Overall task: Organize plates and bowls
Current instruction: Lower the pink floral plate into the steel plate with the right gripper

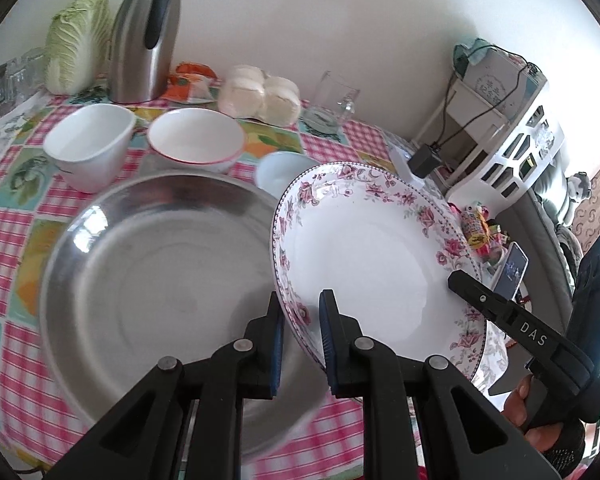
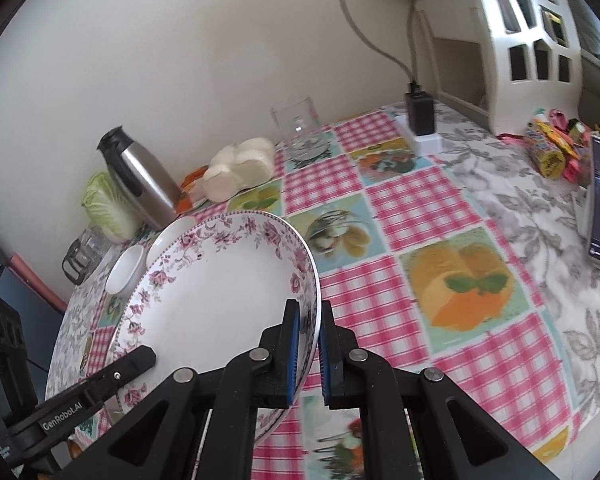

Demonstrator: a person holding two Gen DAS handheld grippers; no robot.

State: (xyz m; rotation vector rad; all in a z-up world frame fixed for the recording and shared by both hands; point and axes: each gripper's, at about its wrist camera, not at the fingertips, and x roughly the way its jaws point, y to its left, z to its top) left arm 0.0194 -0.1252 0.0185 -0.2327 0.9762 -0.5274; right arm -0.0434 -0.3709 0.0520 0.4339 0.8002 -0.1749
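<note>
Here the worktop (image 2: pixel 420 216), covered in a pink checked cloth with fruit pictures, is carrying everything, and the biggest piece on it is the wide steel basin (image 1: pixel 160 272), sitting at the near left in the left wrist view. Just to its right the floral plate (image 1: pixel 372 252) is hanging tilted above the cloth, its left edge overlapping the basin's rim in that view. The left gripper (image 1: pixel 302 344) is clamping the plate's near left rim, one blue pad inside the dish and the other behind it. The right gripper (image 2: pixel 308 354) is pinching the opposite rim in the same way, its jaws drawn close with only the plate's edge between them; its black finger is showing across the plate's right rim in the left wrist view. Beyond the basin a steel thermos (image 1: pixel 148 36) is standing by the wall with a napa cabbage (image 1: pixel 76 40) beside it. In front of them a white square bowl (image 1: pixel 88 144) and a red-rimmed bowl (image 1: pixel 196 140) are resting side by side, and a small pale bowl (image 1: pixel 276 172) is peeking out behind the plate's far edge.
</note>
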